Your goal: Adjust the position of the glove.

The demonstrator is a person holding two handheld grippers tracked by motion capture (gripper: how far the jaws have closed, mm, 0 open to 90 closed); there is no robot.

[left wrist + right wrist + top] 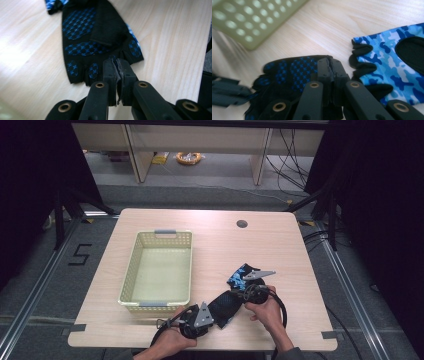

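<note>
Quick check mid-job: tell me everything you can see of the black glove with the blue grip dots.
The black glove is fingerless, of dark fabric with blue cross-patterned grip patches on its palm, which faces up. It lies flat on the wooden table, near the front edge. The left gripper is shut on its finger end, the right gripper on its other end.

My table (pixel 280 245) is pale, matt wood grain. The perforated basket (pixel 131 265) looks like smooth plastic. My black glove (pixel 97 37) is knit cloth with blue rubbery dots; the second glove (pixel 397 65) is camouflage-print fabric.
</note>
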